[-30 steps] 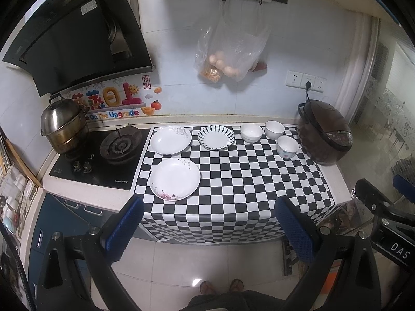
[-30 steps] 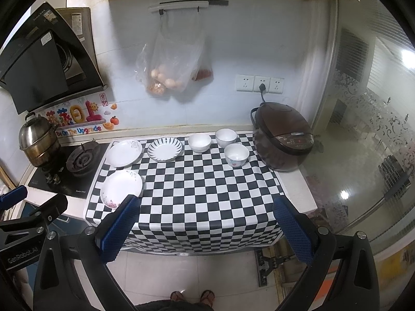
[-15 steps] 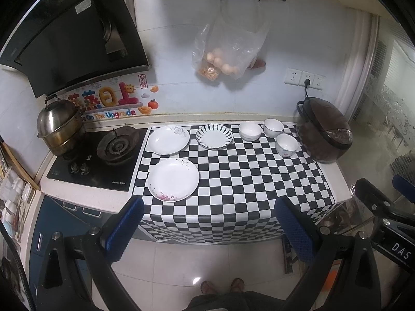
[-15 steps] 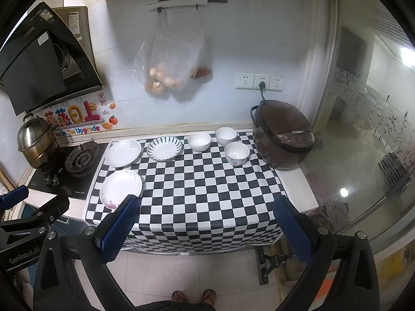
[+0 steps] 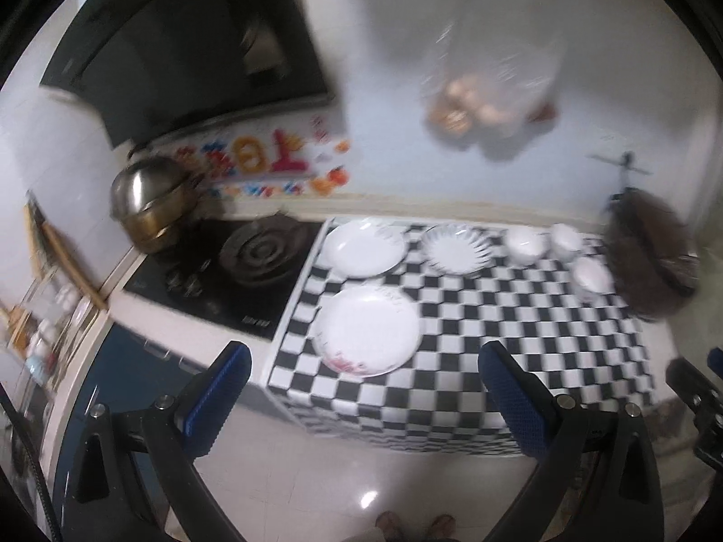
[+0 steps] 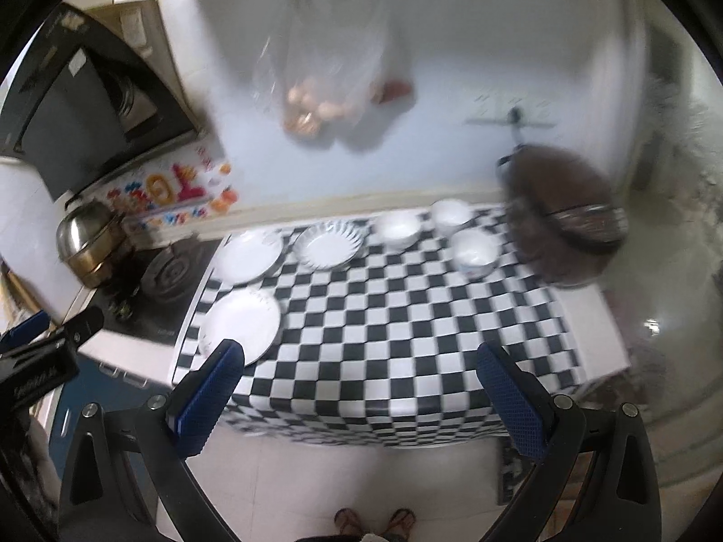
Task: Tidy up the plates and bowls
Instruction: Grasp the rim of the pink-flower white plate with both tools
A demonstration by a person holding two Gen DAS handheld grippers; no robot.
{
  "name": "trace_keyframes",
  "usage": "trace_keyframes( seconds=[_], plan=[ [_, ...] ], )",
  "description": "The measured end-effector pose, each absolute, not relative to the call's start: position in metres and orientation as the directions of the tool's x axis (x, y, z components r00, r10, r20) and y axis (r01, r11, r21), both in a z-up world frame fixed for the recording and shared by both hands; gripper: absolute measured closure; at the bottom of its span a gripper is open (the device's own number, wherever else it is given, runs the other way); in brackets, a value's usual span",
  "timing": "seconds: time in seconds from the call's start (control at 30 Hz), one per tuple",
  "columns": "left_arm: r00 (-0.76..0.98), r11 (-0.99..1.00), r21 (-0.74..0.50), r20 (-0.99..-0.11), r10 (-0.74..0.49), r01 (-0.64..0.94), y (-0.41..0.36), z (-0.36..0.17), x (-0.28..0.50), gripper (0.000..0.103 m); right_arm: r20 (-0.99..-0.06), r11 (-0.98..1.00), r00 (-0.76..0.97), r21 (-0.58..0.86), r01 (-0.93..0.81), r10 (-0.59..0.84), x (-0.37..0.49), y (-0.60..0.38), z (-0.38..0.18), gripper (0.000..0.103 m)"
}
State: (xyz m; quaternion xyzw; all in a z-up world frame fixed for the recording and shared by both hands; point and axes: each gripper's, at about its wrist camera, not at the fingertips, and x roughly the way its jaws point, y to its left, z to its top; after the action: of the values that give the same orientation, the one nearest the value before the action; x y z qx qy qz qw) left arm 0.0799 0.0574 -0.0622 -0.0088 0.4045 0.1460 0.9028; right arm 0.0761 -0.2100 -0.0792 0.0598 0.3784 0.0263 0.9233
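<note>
On the checkered counter (image 5: 497, 316) lie three plates: a near white plate (image 5: 368, 329), a far white plate (image 5: 363, 248) and a striped plate (image 5: 456, 248). Three white bowls (image 5: 524, 246) (image 5: 567, 239) (image 5: 592, 275) stand at the back right. In the right wrist view I see the near plate (image 6: 241, 323), far plate (image 6: 248, 255), striped plate (image 6: 330, 244) and bowls (image 6: 397, 228) (image 6: 474, 250). My left gripper (image 5: 363, 388) is open and empty, before the counter's front edge, short of the near plate. My right gripper (image 6: 359, 384) is open and empty, before the front edge.
A gas stove (image 5: 262, 253) with a steel pot (image 5: 151, 207) is left of the counter. A brown rice cooker (image 5: 650, 248) stands at the right end. A plastic bag (image 5: 488, 90) of food hangs on the wall. A range hood (image 5: 180, 54) is above the stove.
Both grippers have moved forward toward the counter, so plates and bowls look larger. The views are motion-blurred. Both stay open and empty.
</note>
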Motion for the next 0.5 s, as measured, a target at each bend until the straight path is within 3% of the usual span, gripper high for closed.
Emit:
trace_keyframes(
  seconds=[0.33,0.5],
  plan=[
    [0.465,0.93,0.13,-0.837,0.289,-0.345,0.126,-0.149,0.152,0.0,-0.832,0.97,0.498,0.212,-0.123,0.245,0.213,-0.166,-0.202,0.0],
    [0.344,0.944,0.073,-0.92,0.189,-0.322,0.177,-0.206,0.213,0.0,-0.884,0.962,0.379,0.254,-0.104,0.274,0.279,-0.133,-0.26,0.0]
  ],
)
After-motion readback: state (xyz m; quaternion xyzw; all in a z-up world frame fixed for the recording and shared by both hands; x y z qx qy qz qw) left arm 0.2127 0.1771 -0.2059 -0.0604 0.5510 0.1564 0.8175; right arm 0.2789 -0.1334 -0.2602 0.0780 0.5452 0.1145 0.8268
